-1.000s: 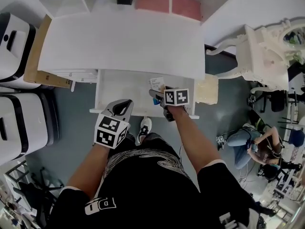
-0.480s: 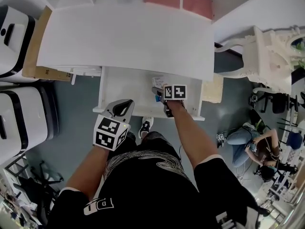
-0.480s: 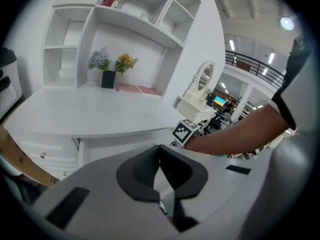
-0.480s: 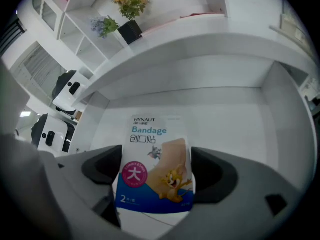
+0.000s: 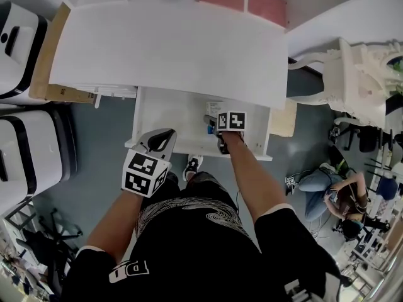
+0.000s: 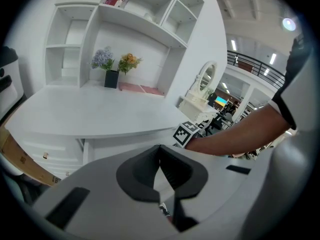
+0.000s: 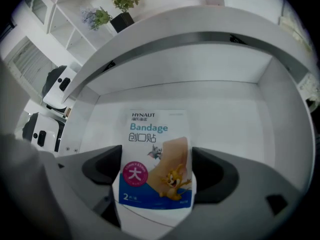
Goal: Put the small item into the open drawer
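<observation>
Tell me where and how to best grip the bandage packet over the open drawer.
Grip the bandage packet at its lower short end, jaws across its width on the two long side edges, coming in along its length. It is slim and narrow enough to sit between the jaws, which is how the right gripper holds it above the drawer.

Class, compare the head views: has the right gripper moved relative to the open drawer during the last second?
Yes. The right gripper, shut on the bandage packet, has gone deeper into the drawer, away from its front edge and toward the desk.
</observation>
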{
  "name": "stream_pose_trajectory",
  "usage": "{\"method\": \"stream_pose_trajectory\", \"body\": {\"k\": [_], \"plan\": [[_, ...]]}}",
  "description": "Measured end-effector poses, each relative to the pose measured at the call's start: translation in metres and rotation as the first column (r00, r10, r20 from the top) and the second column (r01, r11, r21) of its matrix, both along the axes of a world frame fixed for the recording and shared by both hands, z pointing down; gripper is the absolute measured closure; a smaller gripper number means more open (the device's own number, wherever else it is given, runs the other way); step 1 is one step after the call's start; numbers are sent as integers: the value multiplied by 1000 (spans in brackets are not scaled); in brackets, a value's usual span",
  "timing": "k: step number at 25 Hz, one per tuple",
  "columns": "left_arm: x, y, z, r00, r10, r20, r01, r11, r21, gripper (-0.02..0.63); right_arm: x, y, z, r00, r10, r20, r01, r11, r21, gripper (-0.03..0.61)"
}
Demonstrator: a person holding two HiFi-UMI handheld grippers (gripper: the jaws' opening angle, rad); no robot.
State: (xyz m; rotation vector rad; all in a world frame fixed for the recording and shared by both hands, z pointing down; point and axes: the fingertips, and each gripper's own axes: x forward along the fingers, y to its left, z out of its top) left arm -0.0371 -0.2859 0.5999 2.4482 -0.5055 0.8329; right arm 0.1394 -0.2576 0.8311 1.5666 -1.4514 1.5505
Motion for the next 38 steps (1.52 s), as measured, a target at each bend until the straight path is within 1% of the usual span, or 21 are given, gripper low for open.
{"method": "stream_pose_trajectory", "body": {"k": [3,6,10,15,18,19,20,21,24,26,28,30,31,33,36,38], "plan": [[2,-1,-1,1000,2,-1,-2,1000,5,600,0,2,-1,999,-28,-24,27,999,-17,158],[5,0,-3,1000,7,-5,-6,1000,9,600,1,2,-5,999,-34,-25,33,999,-5,158],[11,2,-8,1000,11,-12,-11,1000,20,600,5,3,-19,999,-25,-32,26,999,31,158],[23,6,-16,999,18,-31,-17,999,30,600,5,10,-37,1000,-8,7,8,997,74,160],[30,10,-25,998,9,-65,-9,1000,8,600,10,15,-55,1000,-12,-11,13,992,126,164],[33,12,-29,997,2,-83,-2,1000,-8,600,14,17,-63,1000,-11,-23,14,989,145,185],[36,13,-34,995,-7,-102,5,1000,-20,600,17,20,-71,999,-9,-34,14,986,164,229],[38,13,-38,993,-15,-115,12,1000,-25,600,20,23,-79,999,-8,-41,15,983,182,256],[42,15,-50,991,-24,-134,24,1000,-5,600,21,30,-107,1000,-8,-28,15,969,246,333],[48,19,-58,989,-21,-147,23,1000,10,600,21,36,-129,1000,-6,5,4,953,302,394],[53,24,-68,987,-13,-161,17,1000,23,600,21,41,-156,999,3,38,-17,930,368,442],[56,30,-79,984,-6,-176,13,999,40,600,19,45,-186,997,15,70,-44,898,437,482],[57,33,-84,983,-4,-183,13,999,48,600,18,48,-200,997,16,81,-53,882,468,513],[58,36,-93,981,-10,-195,23,998,62,600,14,52,-227,995,1,96,-52,848,528,562],[61,42,-105,979,-13,-205,31,996,88,600,4,58,-267,992,-62,108,-18,789,615,569],[63,47,-113,978,4,-207,20,993,115,600,-3,64,-291,991,-106,86,24,752,658,571]]}}
